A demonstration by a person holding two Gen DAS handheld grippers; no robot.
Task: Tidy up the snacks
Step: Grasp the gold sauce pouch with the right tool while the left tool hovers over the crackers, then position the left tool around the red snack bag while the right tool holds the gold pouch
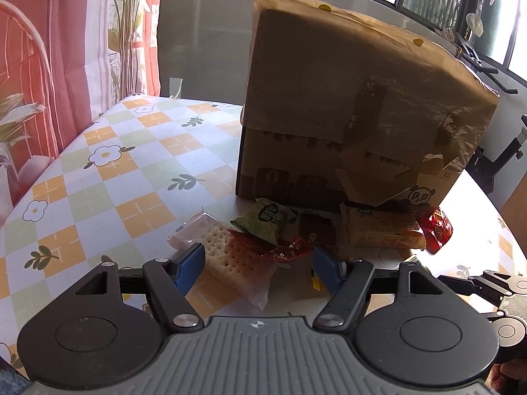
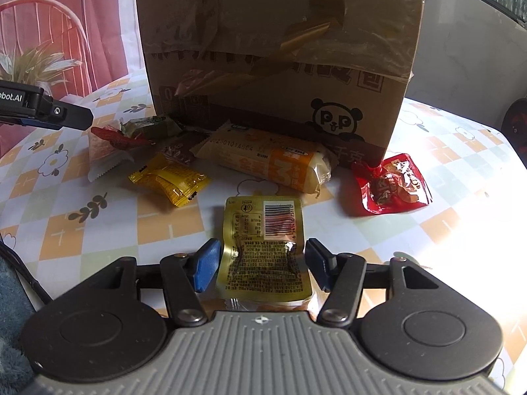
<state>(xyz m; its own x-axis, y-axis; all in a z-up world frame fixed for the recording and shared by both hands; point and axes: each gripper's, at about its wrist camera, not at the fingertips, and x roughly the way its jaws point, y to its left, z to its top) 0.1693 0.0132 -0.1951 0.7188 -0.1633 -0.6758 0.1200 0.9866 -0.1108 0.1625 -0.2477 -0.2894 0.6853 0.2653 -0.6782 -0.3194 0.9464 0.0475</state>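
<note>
Left wrist view: the left gripper (image 1: 258,265) stands wide open over the checked tablecloth (image 1: 98,171), blue pads (image 1: 189,268) well apart, holding nothing. A clear-wrapped cracker packet (image 1: 227,260) lies on the cloth between the pads, nearer the left one; contact with that pad cannot be told. At 12 o'clock from the jaws, a green snack packet (image 1: 265,219) rests on a red wrapper (image 1: 283,250). At 1 o'clock lies a long orange-and-white cake packet (image 1: 383,230), with a red sachet (image 1: 436,228) at its right end. Behind all of these, from 12 to 2 o'clock, stands a taped cardboard box (image 1: 362,98), flaps folded down over its front.

Right wrist view: the right gripper (image 2: 260,263) is partly open, a gold foil sachet (image 2: 263,247), barcode side up, between its pads. The foil is creased near both pads, yet narrow gaps appear on each side; no firm grip is evident. At 11 o'clock lies a yellow sweet packet (image 2: 171,179); at 12 o'clock, the cake packet (image 2: 273,161); at 1 o'clock, the red sachet (image 2: 392,184). The cardboard box (image 2: 280,49) stands behind. At 10 o'clock, part of the left gripper (image 2: 70,117) enters from the frame edge.
</note>
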